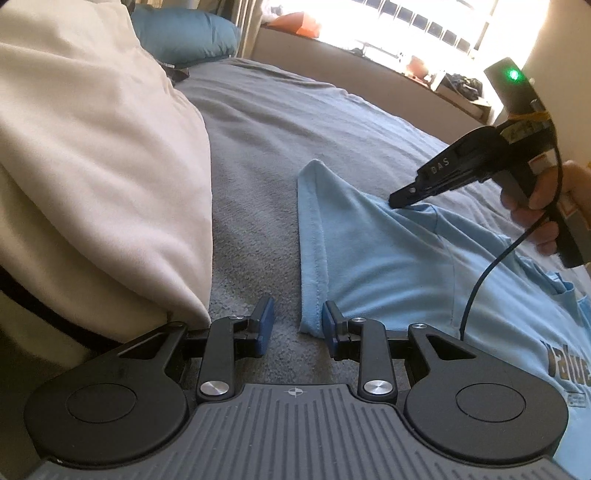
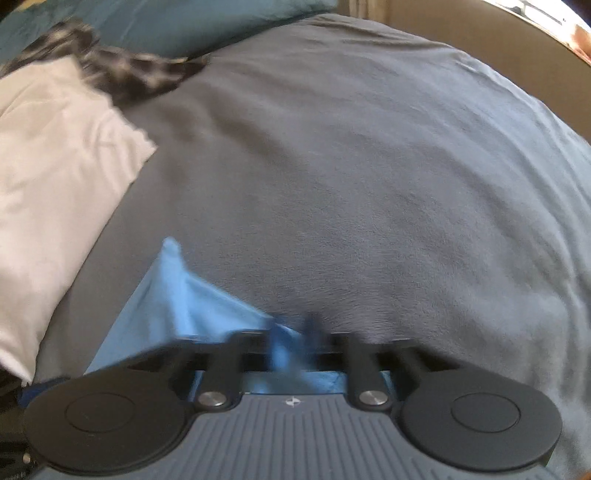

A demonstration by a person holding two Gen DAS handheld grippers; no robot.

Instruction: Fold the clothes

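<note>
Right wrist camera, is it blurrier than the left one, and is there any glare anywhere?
Right wrist view: yes, motion-smeared, most at the right gripper where it pinches the light blue shirt; left wrist view: sharp on the left gripper, but the window is blown out white; both views: fisheye curves the grey bedspread.

Lying on one grey bed (image 1: 258, 155) are one light-blue T-shirt (image 1: 388, 266), one cream blanket (image 1: 92, 166), and one teal pillow (image 1: 184, 35).
</note>
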